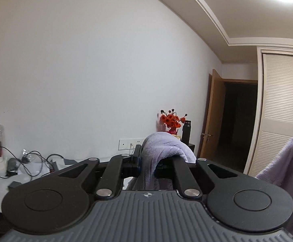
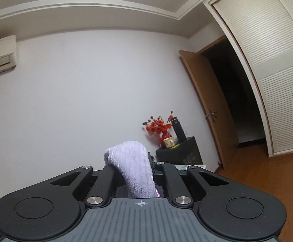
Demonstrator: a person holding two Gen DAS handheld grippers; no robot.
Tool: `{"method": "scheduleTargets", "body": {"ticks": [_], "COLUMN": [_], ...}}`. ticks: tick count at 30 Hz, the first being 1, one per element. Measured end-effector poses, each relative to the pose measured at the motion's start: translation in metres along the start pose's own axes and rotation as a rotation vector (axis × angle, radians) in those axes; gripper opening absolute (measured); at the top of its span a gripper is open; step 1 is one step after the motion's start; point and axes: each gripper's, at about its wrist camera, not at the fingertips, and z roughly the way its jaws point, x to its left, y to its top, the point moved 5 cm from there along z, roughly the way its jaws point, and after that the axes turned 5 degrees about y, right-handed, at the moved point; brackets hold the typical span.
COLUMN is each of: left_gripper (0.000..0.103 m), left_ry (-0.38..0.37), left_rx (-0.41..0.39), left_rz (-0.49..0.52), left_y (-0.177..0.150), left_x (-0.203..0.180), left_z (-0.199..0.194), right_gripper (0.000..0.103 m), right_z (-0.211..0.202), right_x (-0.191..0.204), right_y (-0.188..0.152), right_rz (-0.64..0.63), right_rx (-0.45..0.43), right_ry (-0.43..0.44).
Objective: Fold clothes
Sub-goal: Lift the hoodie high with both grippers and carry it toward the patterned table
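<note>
Left gripper (image 1: 146,161): jaws nearly closed, clamped on a fold of the lilac fleece garment (image 1: 162,149), which drapes over them, held up level. Right gripper (image 2: 146,167): jaws likewise clamped on the garment.

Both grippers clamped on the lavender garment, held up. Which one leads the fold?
Probably neither; slight lean left. Left gripper and right gripper are both shut on the lavender garment, pointing level. Only the left view shows its far part.

You had almost no readable text here: only faint digits, seemingly "100", glowed on the front of the black box-shaped cabinet (image 2: 179,154), too dim to confirm.
</note>
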Motion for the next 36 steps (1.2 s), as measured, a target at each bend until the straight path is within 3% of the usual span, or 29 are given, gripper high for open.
{"method": "scheduleTargets", "body": {"ticks": [6, 14, 24, 31, 36], "left_gripper": [0.011, 0.011, 0.011, 0.011, 0.011], "left_ry": [0.010, 0.003, -0.025, -0.050, -0.045], "left_rx": [-0.013, 0.009, 0.024, 0.004, -0.020], "left_rz": [-0.033, -0.017, -0.033, -0.052, -0.080], "left_y": [0.000, -0.012, -0.014, 0.006, 0.049], "left_x": [-0.043, -0.083, -0.093, -0.064, -0.013], "left_z": [0.053, 0.094, 0.157, 0.239, 0.336], "right_gripper": [0.007, 0.007, 0.007, 0.007, 0.007], "right_z": [0.035, 0.060, 0.090, 0.181, 0.303], "right_x": [-0.064, -0.107, -0.143, -0.130, -0.072], "right_y": [0.036, 0.056, 0.065, 0.063, 0.074], "right_rz": [0.029, -0.001, 0.020, 0.026, 0.005], "right_rx": [0.013, -0.011, -0.016, 0.011, 0.055], "right_ry": [-0.007, 0.013, -0.011, 0.002, 0.056]}}
